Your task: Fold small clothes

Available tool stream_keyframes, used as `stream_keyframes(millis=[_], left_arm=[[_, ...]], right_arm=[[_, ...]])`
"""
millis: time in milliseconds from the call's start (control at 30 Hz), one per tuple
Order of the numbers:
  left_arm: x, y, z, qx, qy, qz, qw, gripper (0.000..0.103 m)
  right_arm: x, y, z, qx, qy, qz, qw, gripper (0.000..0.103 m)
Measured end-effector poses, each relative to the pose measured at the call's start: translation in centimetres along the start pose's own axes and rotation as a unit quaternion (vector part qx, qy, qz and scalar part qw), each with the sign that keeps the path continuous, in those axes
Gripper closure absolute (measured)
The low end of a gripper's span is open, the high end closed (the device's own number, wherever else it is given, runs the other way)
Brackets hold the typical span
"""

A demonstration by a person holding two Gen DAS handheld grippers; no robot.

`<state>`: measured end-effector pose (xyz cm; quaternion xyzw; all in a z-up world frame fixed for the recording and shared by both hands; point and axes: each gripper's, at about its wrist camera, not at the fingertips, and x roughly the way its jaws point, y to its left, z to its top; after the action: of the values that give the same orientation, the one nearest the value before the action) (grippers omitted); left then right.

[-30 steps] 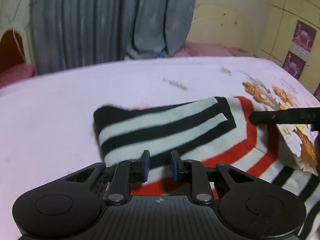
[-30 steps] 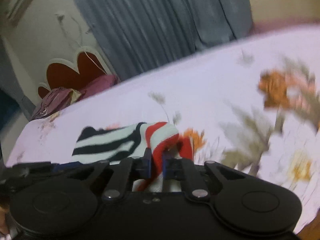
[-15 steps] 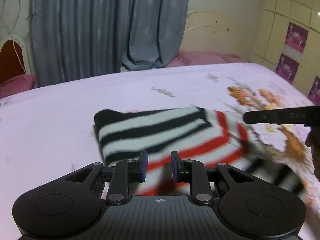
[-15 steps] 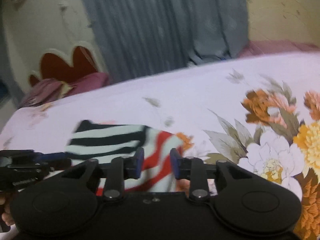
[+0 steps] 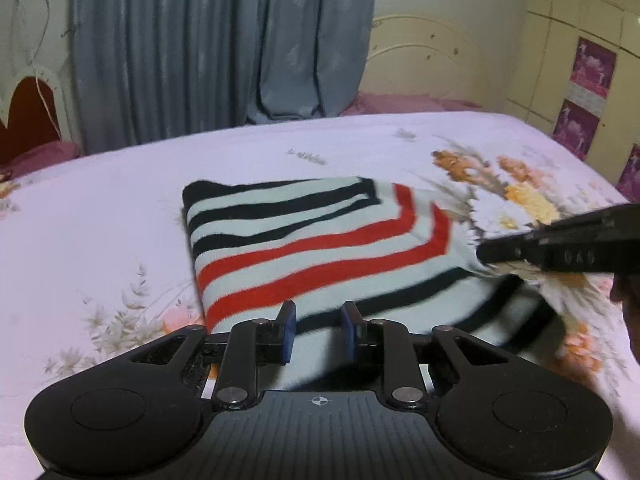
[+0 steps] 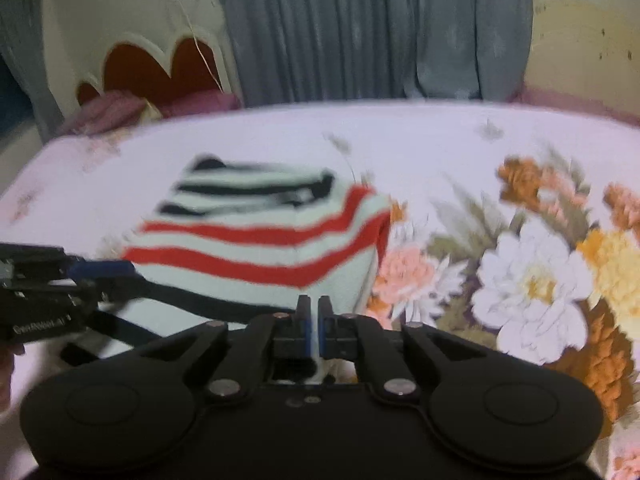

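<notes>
A small knitted garment (image 5: 320, 248) with white, black and red stripes lies folded on the floral bedsheet (image 5: 100, 240). My left gripper (image 5: 318, 320) is at its near edge. Its jaws stand a little apart, with the cloth running in between the pads. In the right wrist view the black-striped hem stretches from the garment (image 6: 260, 240) to the left gripper (image 6: 116, 278). My right gripper (image 6: 314, 308) is at the garment's near right corner. Its jaws are closing to a thin slit with a white fold of cloth pinched in it. From the left wrist view the right gripper (image 5: 486, 254) touches the garment's right edge.
The pink sheet carries a large flower print (image 6: 532, 280) on the right. Grey curtains (image 5: 220, 48) hang behind the bed, beside a cream headboard (image 5: 420, 60). A red scalloped headboard (image 6: 160, 64) and pink pillows stand at the far left. A hand (image 5: 630, 312) shows at the right edge.
Both grippers drew back toward me, and the garment's near part stretched out with them, showing more stripes. The right jaws opened half a second ago and have closed on the cloth again.
</notes>
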<state>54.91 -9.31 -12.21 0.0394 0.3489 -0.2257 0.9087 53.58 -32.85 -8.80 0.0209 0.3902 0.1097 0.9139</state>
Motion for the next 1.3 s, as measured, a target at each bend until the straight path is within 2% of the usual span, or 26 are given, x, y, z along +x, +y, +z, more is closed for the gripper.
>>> stream_keyframes(millis=[100, 167, 267, 300, 433, 500, 667, 867, 1133, 1167, 1200, 1233, 1300], left_arm=[[-1.9, -0.6, -1.2, 0.003, 0.005, 0.001, 1.0000, 0.080], [-2.5, -0.8, -2.4, 0.000, 0.015, 0.004, 0.9999, 0.080], [-2.6, -0.6, -3.7, -0.013, 0.027, 0.012, 0.9995, 0.080], [-2.6, -0.5, -4.0, -0.016, 0.028, 0.014, 0.9994, 0.080], [-2.2, -0.4, -5.3, -0.021, 0.033, 0.025, 0.9989, 0.080], [-2.1, -0.4, -5.5, -0.025, 0.031, 0.028, 0.9988, 0.080], [-3.2, -1.2, -5.4, -0.023, 0.033, 0.039, 0.9984, 0.080], [-2.6, -1.7, -5.7, -0.017, 0.046, 0.062, 0.9969, 0.080], [-2.9, -2.5, -5.7, -0.008, 0.042, 0.087, 0.9953, 0.079], [-3.1, -2.7, -5.7, -0.007, 0.037, 0.093, 0.9950, 0.074], [-3.4, -2.8, -5.7, -0.005, 0.027, 0.100, 0.9946, 0.050], [-3.9, -2.9, -5.7, -0.006, 0.015, 0.107, 0.9941, 0.032], [-4.6, -2.6, -5.8, -0.014, -0.001, 0.117, 0.9931, 0.032]], right_arm=[[-2.7, 0.7, -0.7, -0.013, -0.013, 0.023, 1.000, 0.095], [-3.7, 1.4, -1.7, -0.032, -0.005, 0.029, 0.999, 0.094], [-2.1, 1.7, -3.6, -0.054, 0.038, -0.001, 0.998, 0.097], [-1.4, 1.3, -4.3, -0.049, 0.052, -0.005, 0.997, 0.094], [-1.0, 0.7, -5.7, -0.035, 0.056, 0.000, 0.998, 0.092], [-0.7, 0.4, -5.7, -0.030, 0.055, 0.002, 0.998, 0.089], [-1.4, 0.2, -5.7, -0.035, 0.060, 0.004, 0.998, 0.090], [-1.1, -0.1, -6.1, -0.031, 0.066, 0.007, 0.997, 0.090], [-1.2, -0.3, -6.1, -0.034, 0.067, 0.013, 0.997, 0.089], [-1.1, -0.3, -6.0, -0.035, 0.068, 0.014, 0.997, 0.089], [-1.1, -0.3, -6.0, -0.036, 0.068, 0.014, 0.997, 0.089], [-1.1, -0.4, -5.9, -0.036, 0.068, 0.014, 0.997, 0.088], [-1.7, -0.6, -5.6, -0.030, 0.060, 0.014, 0.998, 0.084]])
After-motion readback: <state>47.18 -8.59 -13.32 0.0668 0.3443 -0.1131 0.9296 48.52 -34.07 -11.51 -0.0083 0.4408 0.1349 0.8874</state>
